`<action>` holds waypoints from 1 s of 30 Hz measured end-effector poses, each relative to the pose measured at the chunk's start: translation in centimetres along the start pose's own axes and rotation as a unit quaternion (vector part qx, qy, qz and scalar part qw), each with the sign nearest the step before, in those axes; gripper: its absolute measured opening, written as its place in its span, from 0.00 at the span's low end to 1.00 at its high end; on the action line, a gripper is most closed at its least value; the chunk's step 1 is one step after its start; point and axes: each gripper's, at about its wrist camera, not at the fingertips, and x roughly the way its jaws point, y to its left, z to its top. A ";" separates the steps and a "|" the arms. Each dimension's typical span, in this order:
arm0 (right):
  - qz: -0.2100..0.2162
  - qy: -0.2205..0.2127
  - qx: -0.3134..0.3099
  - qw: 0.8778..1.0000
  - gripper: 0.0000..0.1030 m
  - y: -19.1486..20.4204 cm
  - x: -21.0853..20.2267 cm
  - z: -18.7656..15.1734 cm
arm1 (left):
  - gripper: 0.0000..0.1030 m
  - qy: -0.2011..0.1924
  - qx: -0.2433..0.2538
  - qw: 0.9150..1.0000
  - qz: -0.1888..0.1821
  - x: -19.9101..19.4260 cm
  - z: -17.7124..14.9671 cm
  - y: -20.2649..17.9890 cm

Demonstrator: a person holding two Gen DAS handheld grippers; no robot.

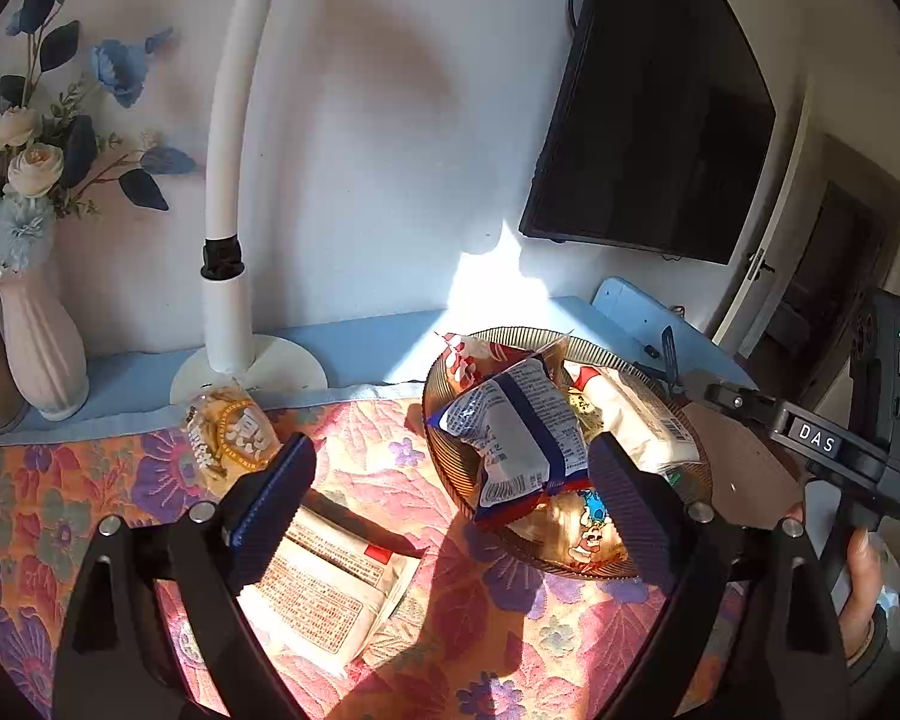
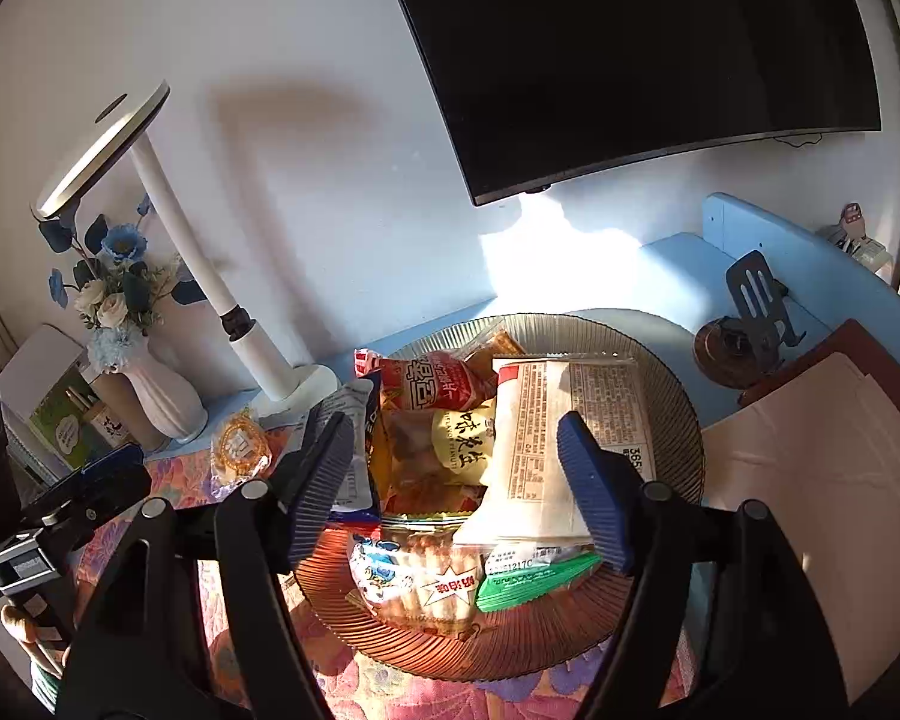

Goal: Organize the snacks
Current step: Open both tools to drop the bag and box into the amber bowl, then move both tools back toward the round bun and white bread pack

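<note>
On the floral tablecloth (image 1: 390, 468), to the right, a ribbed amber glass plate (image 2: 672, 408) already holds most of the snacks: a white-and-blue packet (image 1: 510, 438) on the left of the pile, a red packet (image 2: 438, 387) at the far side, a long white packet (image 2: 558, 444) on the right, and cartoon-printed (image 2: 414, 582) and green (image 2: 528, 576) packets at the near rim. Two snacks lie outside it: a flat white packet (image 1: 324, 594) near the left gripper (image 1: 450, 504), and a round yellow-wrapped cake (image 1: 234, 438) further left, by the lamp base (image 1: 252, 366). The left gripper's jaws are wide apart and hold nothing; one finger sits over the flat packet. The right gripper (image 2: 468, 486) also stands apart and empty, over the plate. The step in hand is probably picking up the flat packet. To do it well, I would lower the left gripper so the fingers straddle a short edge, pinch the crimped seam rather than the middle, and lift without dragging the cloth. The pile looks loose, so the packet should be laid on the near, lower side of the plate, not dropped on the leaning white-and-blue one.
</note>
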 end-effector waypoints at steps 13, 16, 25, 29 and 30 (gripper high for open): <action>0.069 0.051 -0.122 0.989 0.85 12.5 -2.4 -13.6 | 0.89 -0.015 -0.111 0.983 0.146 -11.5 -10.8 9.1; 0.053 0.053 -0.166 0.983 0.89 14.4 -1.4 -15.6 | 0.89 0.000 -0.121 0.974 0.191 -11.2 -13.2 11.0; -0.013 0.036 -0.259 0.965 0.97 16.9 2.3 -16.4 | 0.89 0.043 -0.127 0.957 0.259 -8.6 -15.5 13.1; -0.008 0.061 -0.247 0.967 0.97 16.1 3.9 -16.5 | 0.89 0.043 -0.118 0.955 0.269 -8.3 -15.5 12.9; -0.003 0.066 -0.242 0.968 0.97 15.9 4.0 -16.3 | 0.89 0.045 -0.115 0.954 0.272 -8.1 -15.5 12.8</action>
